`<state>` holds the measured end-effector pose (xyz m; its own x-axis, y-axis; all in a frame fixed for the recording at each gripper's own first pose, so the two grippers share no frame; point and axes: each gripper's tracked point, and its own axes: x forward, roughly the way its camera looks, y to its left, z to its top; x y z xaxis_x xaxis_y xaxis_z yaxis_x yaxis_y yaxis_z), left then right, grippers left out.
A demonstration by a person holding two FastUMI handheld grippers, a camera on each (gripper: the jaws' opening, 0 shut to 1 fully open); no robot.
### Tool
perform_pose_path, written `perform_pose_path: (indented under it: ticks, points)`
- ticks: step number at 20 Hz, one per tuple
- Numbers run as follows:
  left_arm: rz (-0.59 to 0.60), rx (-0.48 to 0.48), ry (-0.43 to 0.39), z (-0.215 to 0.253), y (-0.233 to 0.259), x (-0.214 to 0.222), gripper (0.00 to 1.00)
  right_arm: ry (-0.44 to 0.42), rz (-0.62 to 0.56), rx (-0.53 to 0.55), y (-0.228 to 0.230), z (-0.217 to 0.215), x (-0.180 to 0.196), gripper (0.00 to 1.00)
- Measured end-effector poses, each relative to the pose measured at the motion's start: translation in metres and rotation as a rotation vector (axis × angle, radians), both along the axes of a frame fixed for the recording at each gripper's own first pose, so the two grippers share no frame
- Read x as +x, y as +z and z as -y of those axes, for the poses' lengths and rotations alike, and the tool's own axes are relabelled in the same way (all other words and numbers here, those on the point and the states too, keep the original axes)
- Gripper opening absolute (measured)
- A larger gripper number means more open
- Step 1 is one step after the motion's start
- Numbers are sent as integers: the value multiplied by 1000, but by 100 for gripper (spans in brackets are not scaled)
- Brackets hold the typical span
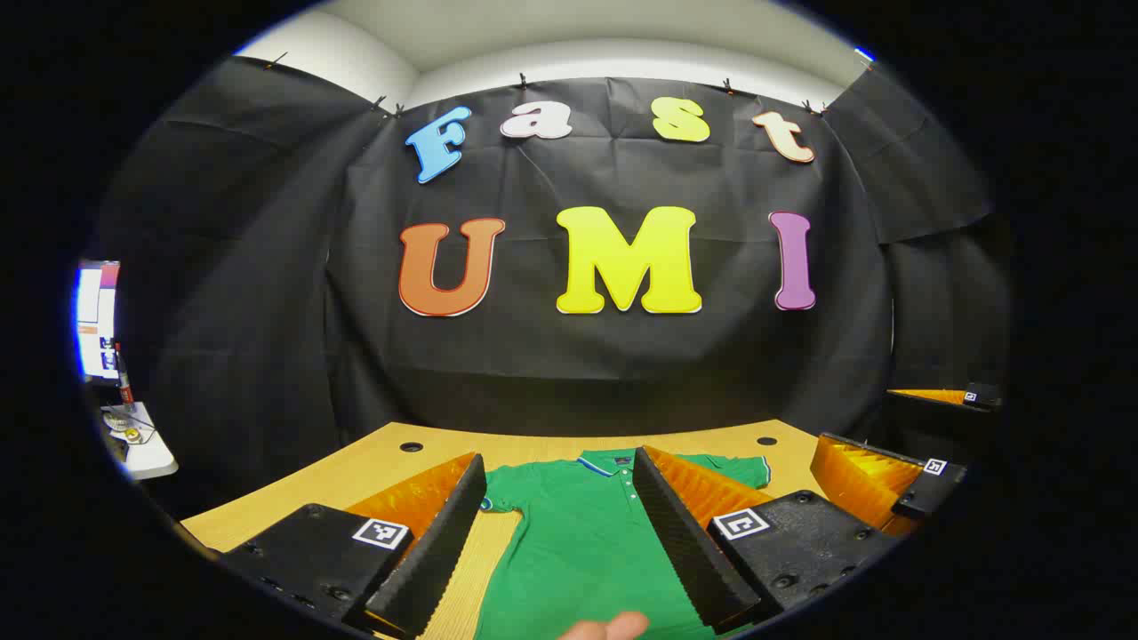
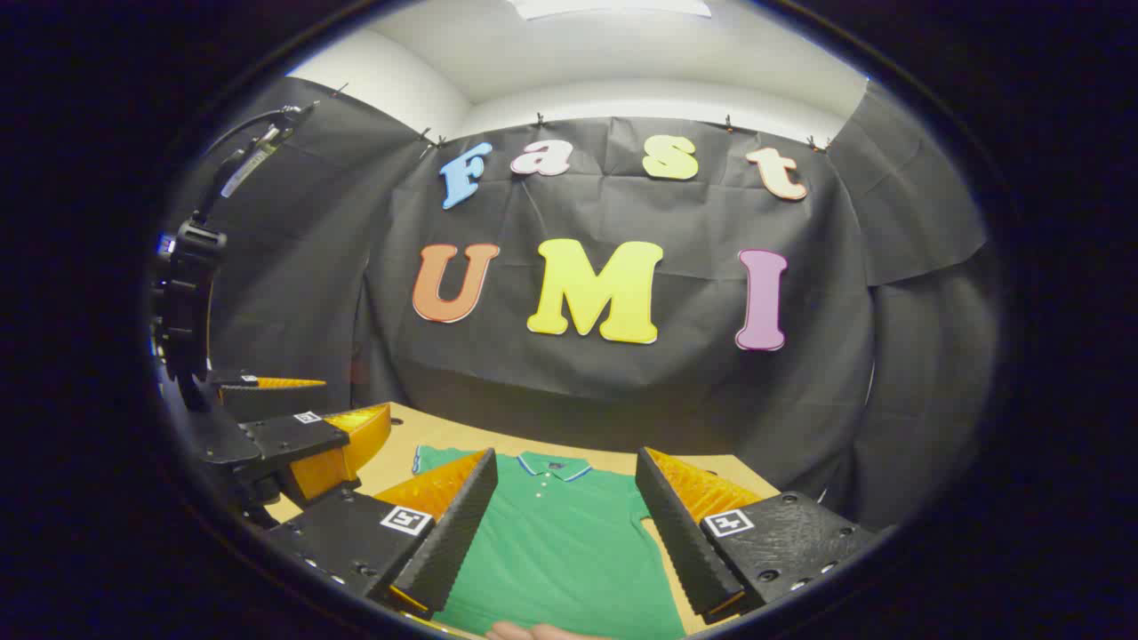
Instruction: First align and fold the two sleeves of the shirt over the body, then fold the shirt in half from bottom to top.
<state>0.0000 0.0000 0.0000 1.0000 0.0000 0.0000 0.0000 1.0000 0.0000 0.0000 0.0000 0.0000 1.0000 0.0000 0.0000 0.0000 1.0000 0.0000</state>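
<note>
We see the green polo shirt lying flat on the wooden table, collar toward the far wall, at the bottom centre of the left gripper view. The left gripper has its jaws spread wide, holding nothing; the shirt's body shows in the gap between the two fingers, lower down on the table and apart from them. One short sleeve pokes out past the finger on the frame's right, near the table's far edge.

In the right gripper view, the right gripper is likewise wide open and empty, with the shirt framed between its fingers, collar and button placket visible at mid-bottom.

The left gripper view takes in the right gripper at lower right, and a lit screen at the left edge. The right gripper view catches the left gripper at lower left. We note a fingertip at the bottom edge of the left gripper view, over the shirt.
</note>
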Motion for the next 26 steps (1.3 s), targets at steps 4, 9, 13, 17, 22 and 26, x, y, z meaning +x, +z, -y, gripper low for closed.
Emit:
perform_pose_path:
  ticks: [4, 9, 13, 17, 22, 26]
  points:
    - [-19, -46, 18, -6, -4, 3, 100, -18, -52, 55, -5, 20, 1, 95]
    - [-5, -43, 15, -1, -3, 3, 100, -88, -22, -8, -4, 58, -6, 95]
    - [-42, -24, -7, 16, -17, 8, 100, -142, 34, -32, 4, 83, -11, 95]
    - [-72, -15, -33, 31, -28, 7, 100, -164, 39, -37, 0, 93, -13, 95]
    - [-46, 40, -9, 30, -22, 3, 100, -186, 33, -26, 7, 104, 7, 96]
    - [-43, 27, 6, 24, -21, 4, 100, -226, -33, 9, 1, 130, 66, 95]
